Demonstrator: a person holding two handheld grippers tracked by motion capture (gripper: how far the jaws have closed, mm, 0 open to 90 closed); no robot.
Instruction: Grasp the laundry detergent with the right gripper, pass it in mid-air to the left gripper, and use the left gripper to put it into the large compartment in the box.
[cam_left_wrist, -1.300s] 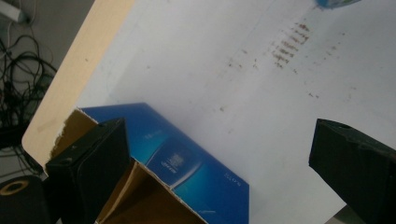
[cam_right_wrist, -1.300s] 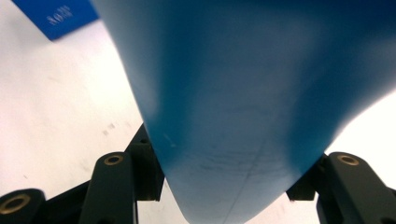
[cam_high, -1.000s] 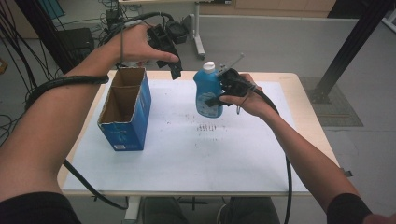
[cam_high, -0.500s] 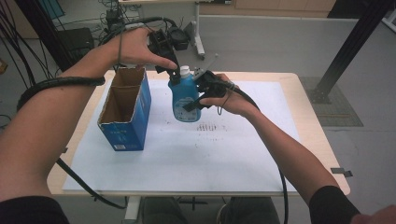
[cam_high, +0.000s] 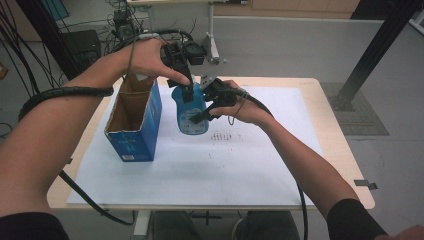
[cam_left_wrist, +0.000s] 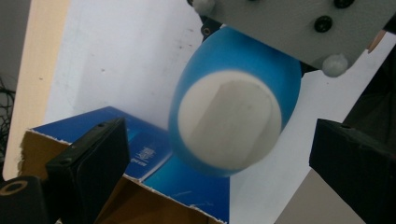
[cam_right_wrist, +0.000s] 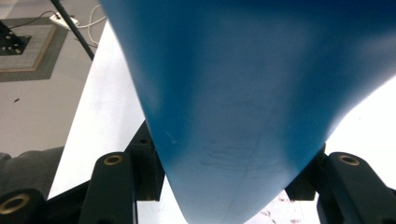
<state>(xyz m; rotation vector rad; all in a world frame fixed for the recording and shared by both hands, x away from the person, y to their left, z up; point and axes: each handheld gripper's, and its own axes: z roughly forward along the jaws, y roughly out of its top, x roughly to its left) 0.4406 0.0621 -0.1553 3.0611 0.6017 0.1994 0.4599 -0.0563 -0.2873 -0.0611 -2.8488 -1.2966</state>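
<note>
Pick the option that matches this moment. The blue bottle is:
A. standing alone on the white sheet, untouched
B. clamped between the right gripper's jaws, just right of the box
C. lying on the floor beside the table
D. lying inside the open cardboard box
B. The right gripper view shows the blue bottle wedged between both black jaws, and the high view shows the right gripper holding it beside the open blue box.

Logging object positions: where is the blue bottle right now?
In the high view the blue bottle is held off the table in the right tongs, just right of the open blue box, the left tongs at its cap.
</note>
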